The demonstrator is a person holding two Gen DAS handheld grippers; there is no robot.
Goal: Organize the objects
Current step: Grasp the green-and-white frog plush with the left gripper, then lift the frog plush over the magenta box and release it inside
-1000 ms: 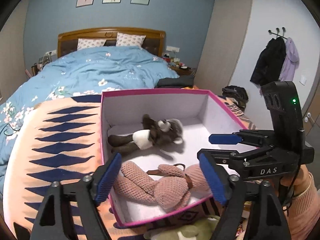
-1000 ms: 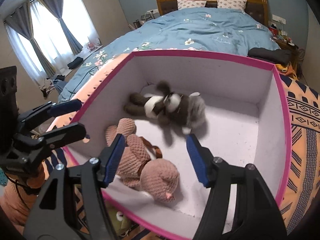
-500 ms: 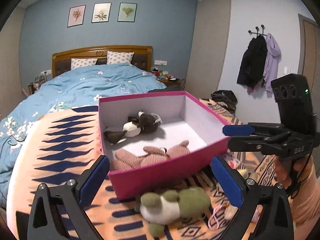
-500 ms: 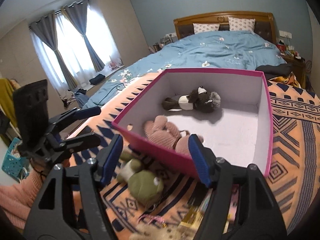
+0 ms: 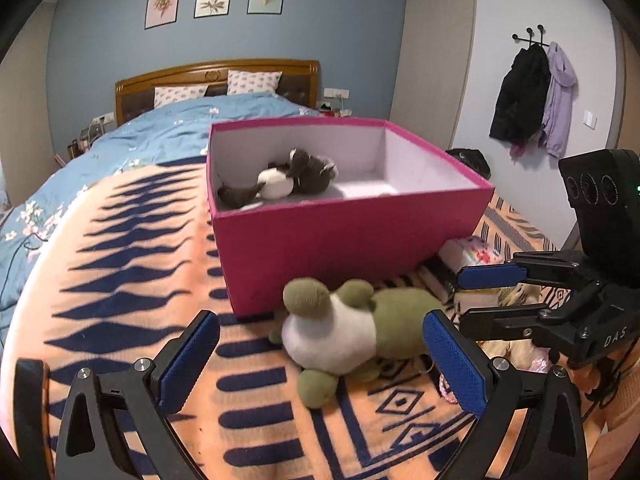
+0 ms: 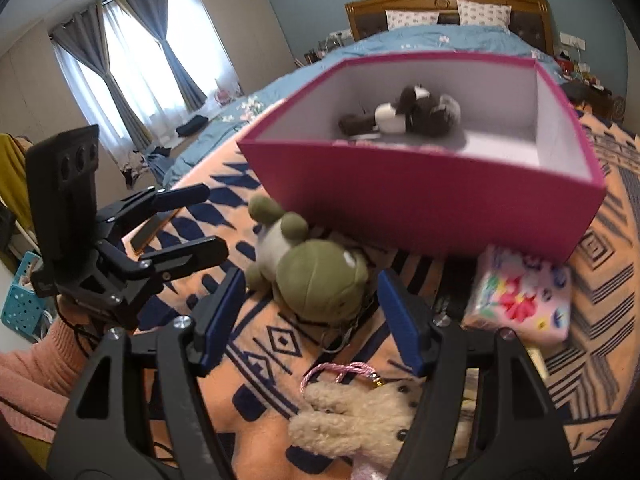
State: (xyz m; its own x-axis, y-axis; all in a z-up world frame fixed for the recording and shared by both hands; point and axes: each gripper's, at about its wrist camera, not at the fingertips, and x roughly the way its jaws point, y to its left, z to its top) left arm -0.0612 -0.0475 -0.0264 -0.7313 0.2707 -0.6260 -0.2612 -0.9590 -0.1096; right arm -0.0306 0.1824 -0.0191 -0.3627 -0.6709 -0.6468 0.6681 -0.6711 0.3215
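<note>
A pink box (image 5: 344, 236) with white inside stands on the orange patterned blanket (image 5: 120, 280); it also shows in the right wrist view (image 6: 420, 188). A dark brown and white plush (image 5: 292, 180) lies in it. A green and white plush (image 5: 348, 328) lies on the blanket in front of the box, also in the right wrist view (image 6: 316, 276). My left gripper (image 5: 320, 364) is open and empty just before it. My right gripper (image 6: 312, 320) is open and empty, low over the green plush. A cream plush (image 6: 360, 420) with a pink cord lies between its arms.
A flowery tissue pack (image 6: 520, 300) lies by the box's right corner. The bed with a blue quilt (image 5: 168, 132) stretches behind. Coats (image 5: 532, 96) hang on the right wall. Curtained windows (image 6: 132, 68) and a blue basket (image 6: 20, 300) are at the left.
Both grippers have pulled back out of the box and dropped low in front of it. The green plush now lies close before them. The pink knitted plush is hidden behind the box wall.
</note>
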